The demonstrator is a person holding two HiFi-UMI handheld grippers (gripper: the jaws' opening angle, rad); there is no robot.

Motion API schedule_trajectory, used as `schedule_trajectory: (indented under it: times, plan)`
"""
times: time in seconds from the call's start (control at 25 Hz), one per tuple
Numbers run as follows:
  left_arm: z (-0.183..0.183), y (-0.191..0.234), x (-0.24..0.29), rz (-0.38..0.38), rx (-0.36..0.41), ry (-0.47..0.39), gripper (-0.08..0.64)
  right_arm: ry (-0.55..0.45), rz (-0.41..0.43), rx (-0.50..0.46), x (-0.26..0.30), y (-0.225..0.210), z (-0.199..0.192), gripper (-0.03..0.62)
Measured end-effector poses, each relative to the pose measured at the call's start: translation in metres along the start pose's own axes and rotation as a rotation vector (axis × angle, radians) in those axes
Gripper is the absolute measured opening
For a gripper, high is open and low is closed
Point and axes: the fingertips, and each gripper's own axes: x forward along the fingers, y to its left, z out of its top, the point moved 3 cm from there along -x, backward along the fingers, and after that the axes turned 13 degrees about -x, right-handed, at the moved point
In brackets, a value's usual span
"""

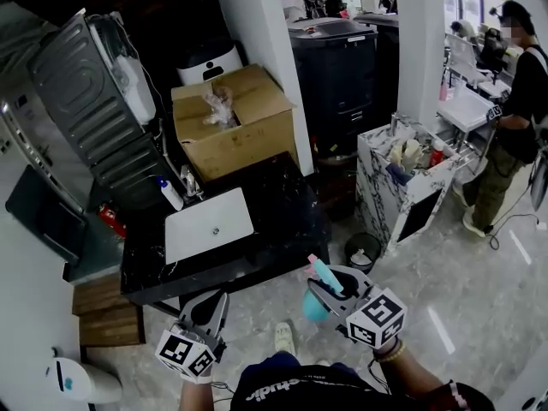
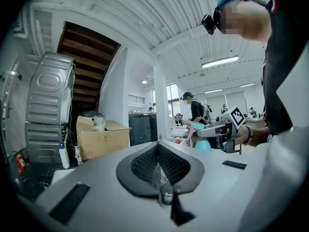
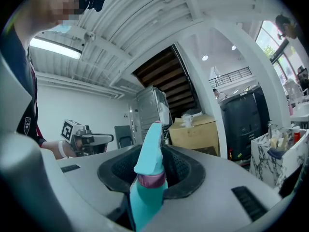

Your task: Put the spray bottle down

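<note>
Right hand-held gripper (image 1: 330,284) is clamped on the teal spray bottle (image 3: 146,190), its jaws partly apart with the dark pads pressing on either side of the neck, just under the pink collar. The trigger head sticks up above the pads with its nozzle pointing away from me. The bottle hangs in the air in front of my body, over the pale floor (image 1: 445,272) and near the front right corner of the black surface (image 1: 282,229), touching neither.

Off to my left, well apart from the bottle, the left hand-held gripper (image 1: 211,300) has its jaws together with nothing between them. It points level toward the same black surface.

On that surface a white basin (image 1: 208,223) lies flat, and a small white bottle with a blue cap (image 1: 170,193) stands just behind its left corner. Behind the surface sits an open cardboard box (image 1: 231,118) with crumpled plastic in it, and a grey appliance (image 1: 86,101) stands to the box's left. A round black bin (image 1: 363,251) stands on the floor past the surface's right end, beside a marble-patterned cabinet (image 1: 402,187) crowded with small items. Beyond the cabinet a person in dark clothes (image 1: 514,101) stands at a white table.
</note>
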Motion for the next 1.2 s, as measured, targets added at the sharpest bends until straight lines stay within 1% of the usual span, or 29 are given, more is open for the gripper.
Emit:
schedule_trajectory:
  times: [0.2, 0.36, 0.56, 0.76, 0.96, 1.2]
  plan:
    - [-0.003, 0.024, 0.014, -0.013, 0.002, -0.003, 0.015, 0.005, -0.014, 0.005, 0.019, -0.012, -0.004, 0.144]
    - [0.0, 0.044, 0.034, -0.011, -0.038, -0.02, 0.015, 0.02, -0.028, -0.006, 0.04, -0.026, 0.0, 0.144]
    - [-0.001, 0.079, 0.056, -0.018, -0.062, -0.032, 0.015, 0.04, -0.03, -0.032, 0.079, -0.044, 0.0, 0.146]
    - [0.004, 0.13, 0.084, -0.037, -0.03, -0.016, 0.015, 0.049, -0.029, -0.036, 0.133, -0.065, 0.008, 0.146]
    - [0.029, 0.193, 0.112, -0.037, -0.06, -0.048, 0.015, 0.056, -0.043, -0.065, 0.197, -0.084, 0.022, 0.146]
    - [0.049, 0.271, 0.136, -0.053, -0.07, -0.069, 0.015, 0.066, -0.067, -0.09, 0.275, -0.101, 0.038, 0.146]
